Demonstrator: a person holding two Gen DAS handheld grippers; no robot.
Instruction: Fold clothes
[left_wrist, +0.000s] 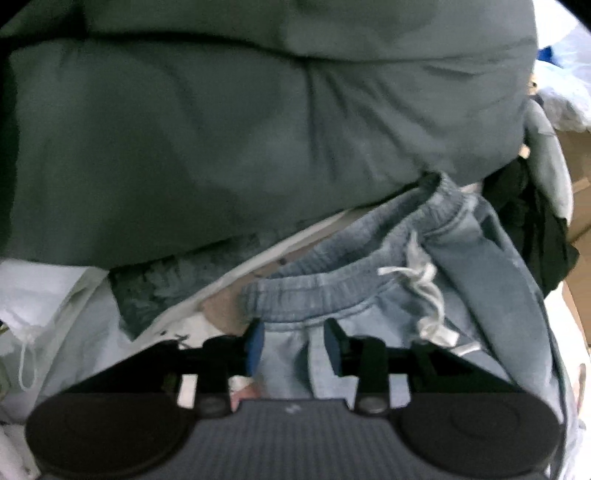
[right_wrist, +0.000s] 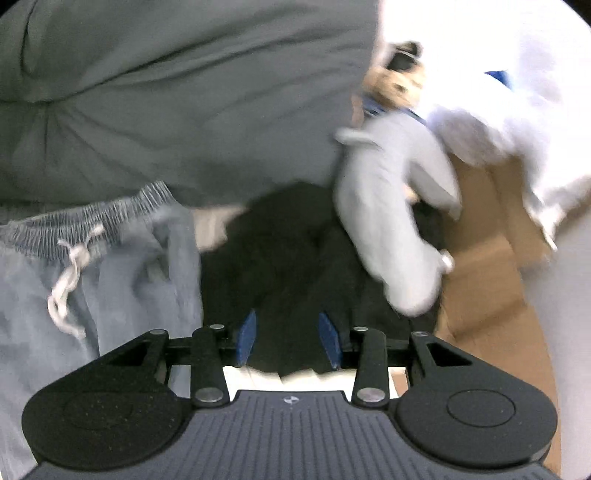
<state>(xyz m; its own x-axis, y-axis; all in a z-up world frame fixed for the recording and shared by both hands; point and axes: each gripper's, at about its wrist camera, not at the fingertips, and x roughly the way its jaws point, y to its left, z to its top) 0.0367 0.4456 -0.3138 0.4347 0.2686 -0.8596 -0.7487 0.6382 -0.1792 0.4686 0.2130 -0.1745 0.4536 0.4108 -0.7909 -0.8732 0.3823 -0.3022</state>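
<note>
- Early step, judged: laying out the blue sweatpants (left_wrist: 369, 295), crumpled just below a grey duvet (left_wrist: 221, 129).
- Left gripper (left_wrist: 293, 345) part-open, fabric under the waistband between the jaws; pressing or not, cannot tell.
- Right gripper (right_wrist: 288, 338) part-open over a black garment (right_wrist: 288, 251), holding nothing.
- Next: pinch waistband corners, pull flat.

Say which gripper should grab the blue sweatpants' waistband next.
Left. The left gripper hovers open right at the sweatpants' waistband; the right gripper sits over a black garment.
</note>
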